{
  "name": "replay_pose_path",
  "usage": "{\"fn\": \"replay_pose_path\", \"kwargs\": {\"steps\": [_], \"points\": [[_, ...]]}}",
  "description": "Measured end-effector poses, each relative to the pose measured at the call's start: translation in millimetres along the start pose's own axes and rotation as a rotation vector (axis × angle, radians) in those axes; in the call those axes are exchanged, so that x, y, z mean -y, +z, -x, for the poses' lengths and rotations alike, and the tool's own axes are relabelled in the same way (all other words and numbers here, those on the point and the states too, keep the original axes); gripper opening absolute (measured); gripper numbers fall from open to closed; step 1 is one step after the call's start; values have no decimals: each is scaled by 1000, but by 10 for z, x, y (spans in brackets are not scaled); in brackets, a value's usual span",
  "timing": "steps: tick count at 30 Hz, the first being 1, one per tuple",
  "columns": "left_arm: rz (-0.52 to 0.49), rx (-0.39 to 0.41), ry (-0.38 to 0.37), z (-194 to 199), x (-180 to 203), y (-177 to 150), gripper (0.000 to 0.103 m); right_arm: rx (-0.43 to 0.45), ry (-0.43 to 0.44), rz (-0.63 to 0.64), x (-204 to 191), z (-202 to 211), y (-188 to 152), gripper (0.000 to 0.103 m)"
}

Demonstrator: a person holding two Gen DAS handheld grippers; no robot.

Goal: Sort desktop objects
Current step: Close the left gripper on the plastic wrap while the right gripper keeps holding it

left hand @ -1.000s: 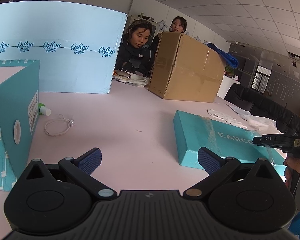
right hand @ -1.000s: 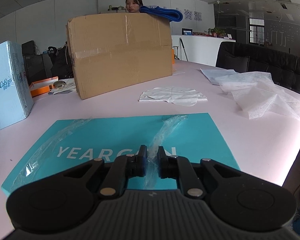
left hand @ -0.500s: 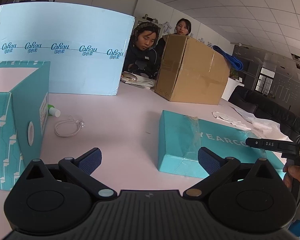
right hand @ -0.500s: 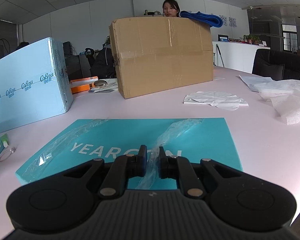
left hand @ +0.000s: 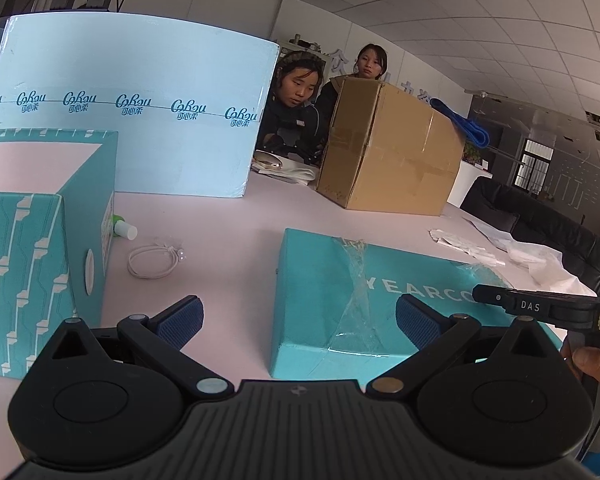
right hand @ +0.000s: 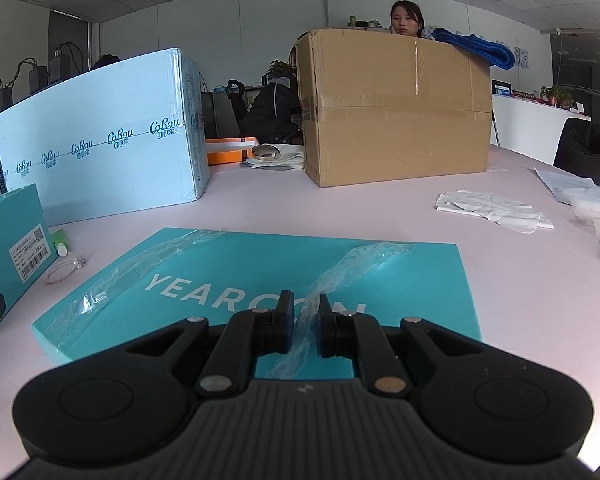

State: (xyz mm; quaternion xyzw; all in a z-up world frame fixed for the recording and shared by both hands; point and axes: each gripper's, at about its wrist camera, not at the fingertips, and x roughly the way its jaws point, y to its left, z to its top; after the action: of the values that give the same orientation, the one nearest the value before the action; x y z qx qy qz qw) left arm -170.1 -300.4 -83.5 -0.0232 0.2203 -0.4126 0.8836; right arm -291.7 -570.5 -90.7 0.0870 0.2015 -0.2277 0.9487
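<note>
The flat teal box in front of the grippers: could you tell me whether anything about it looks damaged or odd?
Yes. The flat teal box has torn clear plastic wrap bunched into crumpled strips across its lid, partly covering the lettering. The right gripper is shut on one strip, its fingers pinching the film.

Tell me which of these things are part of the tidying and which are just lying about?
Part of the job: flat teal box, upright teal box, white cord loop, small green tube.

Lying about: brown carton, pale blue package, crumpled white wrapping.
</note>
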Motion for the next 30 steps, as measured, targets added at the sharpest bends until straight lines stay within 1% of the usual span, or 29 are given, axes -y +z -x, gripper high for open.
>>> {"fn": "replay_pose_path", "kwargs": {"steps": [3, 6, 10, 14, 17, 21, 24, 26, 27, 29, 30], "points": [[-15, -1, 36, 6, 3, 8, 103, -4, 12, 11, -47, 20, -13, 12], [-23, -8, 56, 2, 8, 27, 103, -7, 23, 22, -98, 50, -39, 12], [-33, -19, 94, -26, 26, 59, 103, -10, 42, 15, -132, 77, -59, 12], [-19, -58, 109, -92, 18, 100, 103, -11, 55, 13, -158, 107, -78, 13], [-18, -79, 102, -143, 15, 132, 103, -13, 60, 5, -150, 108, -84, 13], [-68, -51, 130, -178, 85, 178, 103, -19, 68, -12, -134, 94, -76, 15], [-90, -46, 131, -292, 124, 300, 103, -34, 67, -27, -139, 87, -55, 17], [-102, -72, 129, -428, 140, 399, 103, -48, 60, -35, -150, 84, -38, 17], [-102, -102, 121, -527, 136, 452, 103, -56, 56, -39, -153, 82, -27, 17], [-73, -172, 89, -741, 91, 547, 103, -70, 52, -48, -153, 79, -7, 17], [-43, -205, 59, -841, 44, 580, 103, -76, 53, -57, -147, 78, 1, 17]]}}
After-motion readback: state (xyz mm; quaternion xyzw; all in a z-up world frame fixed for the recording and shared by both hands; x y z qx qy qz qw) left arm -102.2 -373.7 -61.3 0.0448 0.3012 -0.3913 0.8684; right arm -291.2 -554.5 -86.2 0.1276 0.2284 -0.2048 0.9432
